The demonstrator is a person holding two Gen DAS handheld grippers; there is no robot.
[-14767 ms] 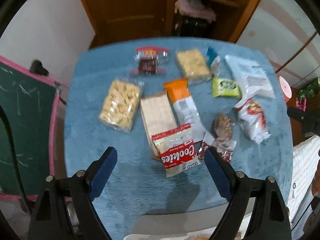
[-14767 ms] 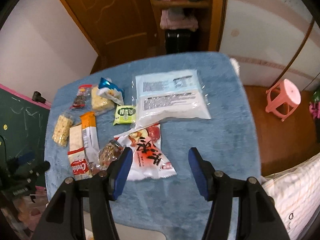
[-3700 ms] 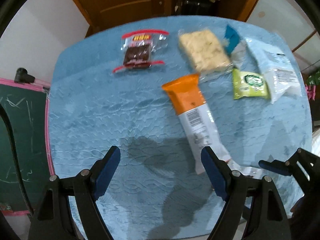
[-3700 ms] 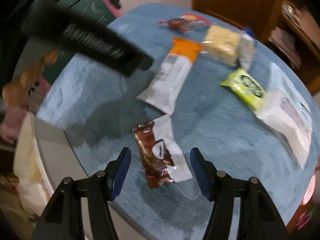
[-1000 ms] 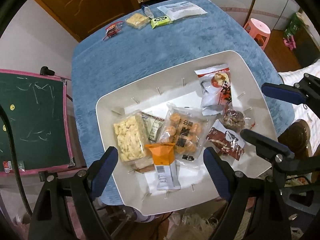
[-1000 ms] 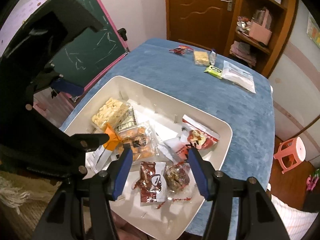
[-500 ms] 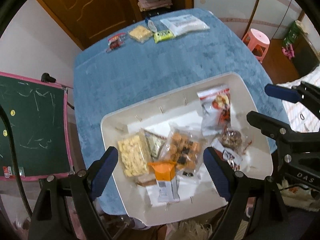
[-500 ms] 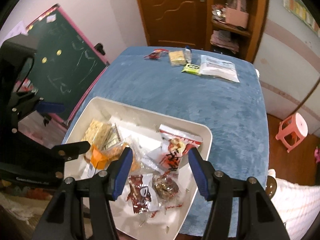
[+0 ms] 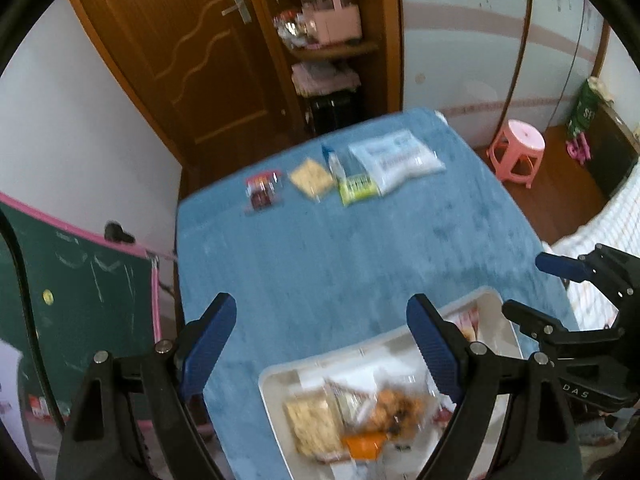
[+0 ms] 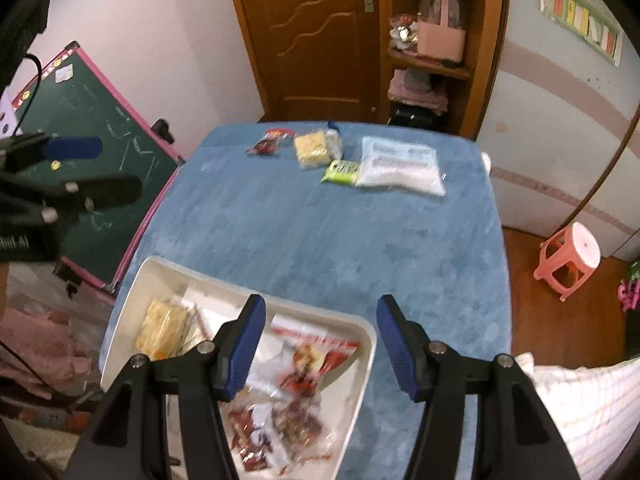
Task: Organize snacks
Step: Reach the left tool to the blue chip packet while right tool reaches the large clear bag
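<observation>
Both my grippers, left (image 9: 320, 344) and right (image 10: 318, 344), hang released above the tray (image 10: 370, 340). Snacks (image 10: 304, 364) look piled inside it, though it's blurry. More packets (image 10: 400, 162) sit well beyond the tray.

Both handheld grippers hang in the air, side by side and angled forward and down. The left gripper (image 9: 320, 340) has its blue-padded jaws spread wide, nothing between them. The right gripper (image 10: 320, 344) likewise has its jaws parted and empty. Each shows at the edge of the other's wrist view: the right gripper on the right side, the left gripper on the left side, well apart.
</observation>
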